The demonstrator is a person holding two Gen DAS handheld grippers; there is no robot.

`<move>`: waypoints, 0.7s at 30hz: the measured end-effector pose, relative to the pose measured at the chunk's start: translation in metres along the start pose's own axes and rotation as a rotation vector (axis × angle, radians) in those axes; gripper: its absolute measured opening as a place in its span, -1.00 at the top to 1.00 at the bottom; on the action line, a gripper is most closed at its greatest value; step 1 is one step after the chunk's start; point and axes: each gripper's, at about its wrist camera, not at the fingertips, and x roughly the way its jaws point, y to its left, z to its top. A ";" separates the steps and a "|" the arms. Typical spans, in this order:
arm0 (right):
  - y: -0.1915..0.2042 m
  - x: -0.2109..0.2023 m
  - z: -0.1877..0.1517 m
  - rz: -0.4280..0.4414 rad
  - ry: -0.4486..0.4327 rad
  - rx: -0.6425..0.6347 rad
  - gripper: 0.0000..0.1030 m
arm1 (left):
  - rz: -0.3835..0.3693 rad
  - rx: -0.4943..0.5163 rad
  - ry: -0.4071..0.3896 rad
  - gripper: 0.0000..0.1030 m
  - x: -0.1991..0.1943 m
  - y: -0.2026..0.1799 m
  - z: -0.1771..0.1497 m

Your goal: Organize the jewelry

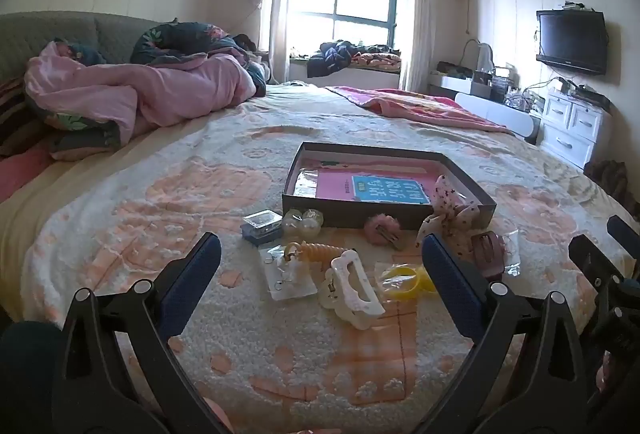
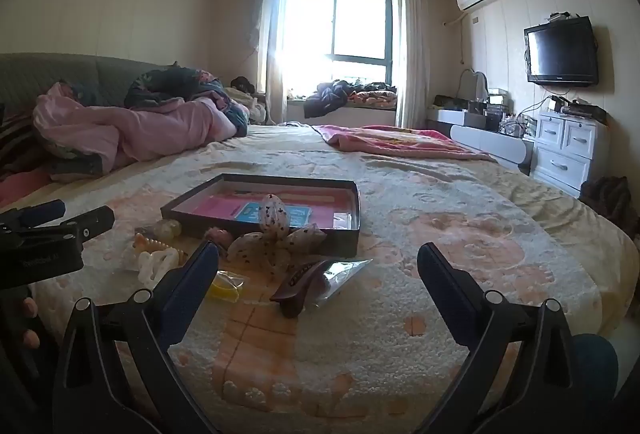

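A shallow dark box (image 1: 384, 211) with a pink and blue card inside sits on the bed; it also shows in the right wrist view (image 2: 344, 238). In front of it lie hair accessories: a white claw clip (image 1: 354, 290), an orange spiral clip (image 1: 320, 252), an earring card (image 1: 286, 276), yellow rings (image 1: 404, 280), a pink pompom clip (image 1: 382, 230), a spotted bow (image 1: 450, 211), and a brown clip (image 2: 298, 284). My left gripper (image 1: 320, 254) is open just short of the pile. My right gripper (image 2: 318, 262) is open near the brown clip.
The bed (image 1: 200, 218) has a fluffy cream and peach cover. Pink bedding (image 1: 132, 93) is heaped at the far left, a pink blanket (image 1: 416, 103) at the far right. White drawers (image 2: 568, 149) and a TV (image 2: 560, 51) stand by the right wall.
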 end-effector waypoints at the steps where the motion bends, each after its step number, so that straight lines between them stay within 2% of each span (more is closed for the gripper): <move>1: 0.000 0.000 0.000 0.000 -0.002 0.001 -0.88 | -0.002 -0.003 0.000 -0.79 0.000 0.000 0.000; 21: 0.004 -0.004 0.005 0.001 -0.017 -0.005 -0.88 | 0.009 0.005 -0.030 -0.79 -0.005 0.000 0.002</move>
